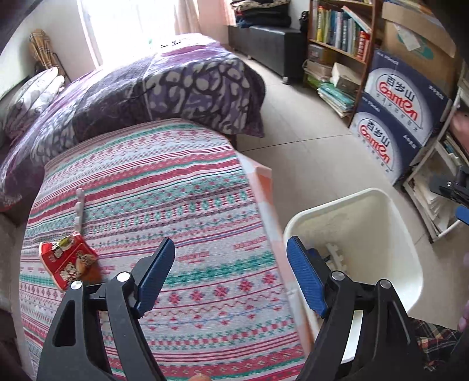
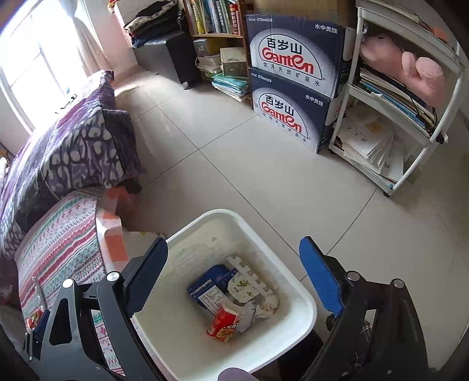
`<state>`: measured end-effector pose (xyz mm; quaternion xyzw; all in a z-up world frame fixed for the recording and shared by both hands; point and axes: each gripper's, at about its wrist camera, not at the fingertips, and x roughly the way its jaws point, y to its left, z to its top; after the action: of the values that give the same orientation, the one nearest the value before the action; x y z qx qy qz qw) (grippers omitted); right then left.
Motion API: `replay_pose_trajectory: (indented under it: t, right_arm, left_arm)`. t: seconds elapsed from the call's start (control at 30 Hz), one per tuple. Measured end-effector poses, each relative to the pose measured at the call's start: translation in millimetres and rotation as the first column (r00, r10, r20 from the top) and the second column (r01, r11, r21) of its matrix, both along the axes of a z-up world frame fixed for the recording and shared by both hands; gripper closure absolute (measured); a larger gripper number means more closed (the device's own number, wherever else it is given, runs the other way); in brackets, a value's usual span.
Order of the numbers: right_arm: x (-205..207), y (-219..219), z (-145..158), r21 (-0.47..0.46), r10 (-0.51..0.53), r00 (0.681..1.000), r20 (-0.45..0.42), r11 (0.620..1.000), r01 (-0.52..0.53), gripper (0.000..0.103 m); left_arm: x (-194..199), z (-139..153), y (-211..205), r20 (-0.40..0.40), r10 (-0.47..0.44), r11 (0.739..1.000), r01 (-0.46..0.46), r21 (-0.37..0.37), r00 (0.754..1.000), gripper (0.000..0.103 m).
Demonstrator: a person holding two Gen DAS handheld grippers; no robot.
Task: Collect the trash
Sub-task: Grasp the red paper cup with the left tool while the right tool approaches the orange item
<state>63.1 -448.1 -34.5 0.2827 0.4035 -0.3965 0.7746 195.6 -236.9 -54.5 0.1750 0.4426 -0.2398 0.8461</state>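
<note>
The red packet (image 1: 69, 260) lies on the bed at nine o'clock of my left jaws (image 1: 231, 278), long axis toward four o'clock, both jaws released, right jaws (image 2: 234, 281) over the bin (image 2: 307, 310).

Bright daylight from the blown-out window (image 1: 129, 26), soft shadows, strong fisheye bending, dark vignetted corners.

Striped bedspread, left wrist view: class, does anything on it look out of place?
Yes. A crumpled red snack packet lies on the striped bedspread, and a white plastic strip lies just beyond it. Both look like litter; similar trash sits in the white plastic bin.
</note>
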Motion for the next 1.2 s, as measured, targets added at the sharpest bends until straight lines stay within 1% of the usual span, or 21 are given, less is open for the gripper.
replay_pose_trajectory:
  t: [0.07,0.13,0.2,0.27,0.37,0.5,0.6,0.7,0.77,0.8,0.87,0.9,0.93,0.97,1.03,1.13,1.2]
  right_arm:
    - [8,9,-2,0.001,0.021,1.0,-0.006,1.0,-0.021,0.015]
    - [18,19,-4,0.001,0.045,0.999,-0.014,0.999,-0.045,0.014]
    - [27,29,-6,0.002,0.068,0.997,-0.02,0.998,-0.068,0.014]
    - [37,39,-8,0.0,0.093,0.995,-0.028,0.996,-0.093,0.014]
    - [51,57,-12,0.0,0.129,0.991,-0.04,0.992,-0.129,0.014]
    - [70,79,-19,0.005,0.179,0.982,-0.056,0.984,-0.179,0.014]
    - [85,97,-25,0.012,0.23,0.971,-0.072,0.973,-0.229,0.014]
    - [99,115,-30,0.021,0.279,0.956,-0.086,0.96,-0.278,0.014]
    - [106,125,-32,0.022,0.304,0.948,-0.094,0.953,-0.303,0.014]
    - [109,130,-33,0.021,0.312,0.945,-0.096,0.95,-0.312,0.014]
    - [115,139,-35,0.024,0.331,0.938,-0.099,0.944,-0.33,0.014]
    - [118,144,-36,0.025,0.338,0.936,-0.1,0.941,-0.338,0.014]
    - [121,148,-37,0.025,0.346,0.933,-0.101,0.938,-0.345,0.014]
    - [123,153,-38,0.026,0.355,0.929,-0.102,0.935,-0.354,0.014]
    - [129,163,-41,0.029,0.377,0.92,-0.104,0.926,-0.376,0.014]
    - [135,178,-44,0.034,0.417,0.903,-0.102,0.909,-0.416,0.014]
    - [141,192,-47,0.032,0.459,0.883,-0.094,0.888,-0.458,0.014]
  left_arm:
    - [14,-2,15,0.014,0.039,0.998,-0.04,0.048,0.999,0.024]
    - [30,-4,30,0.043,0.067,0.991,-0.071,0.116,0.997,0.023]
    - [45,-8,45,0.086,0.084,0.975,-0.099,0.198,0.993,0.018]
    - [61,-13,61,0.105,0.101,0.959,-0.125,0.253,0.989,0.017]
    - [86,-24,85,0.088,0.139,0.941,-0.159,0.298,0.986,0.017]
    - [109,-41,111,0.092,0.165,0.913,-0.187,0.364,0.982,0.017]
    - [119,-56,128,0.061,0.153,0.9,-0.164,0.403,0.986,0.017]
    - [120,-64,143,0.06,0.122,0.892,-0.136,0.431,0.991,0.017]
    - [122,-64,155,0.036,0.121,0.903,-0.125,0.41,0.992,0.019]
    - [124,-62,162,0.015,0.127,0.913,-0.123,0.389,0.992,0.025]
    - [130,-58,178,-0.032,0.156,0.932,-0.137,0.334,0.987,0.033]
    - [133,-56,186,-0.052,0.174,0.941,-0.15,0.305,0.983,0.043]
    - [136,-53,195,-0.078,0.196,0.947,-0.168,0.274,0.978,0.05]
    - [139,-51,204,-0.102,0.221,0.95,-0.191,0.245,0.97,0.053]
    - [143,-46,221,-0.152,0.254,0.959,-0.227,0.172,0.955,0.054]
    - [147,-38,241,-0.188,0.29,0.956,-0.276,0.099,0.938,0.057]
    - [148,-30,251,-0.217,0.304,0.952,-0.301,0.045,0.928,0.058]
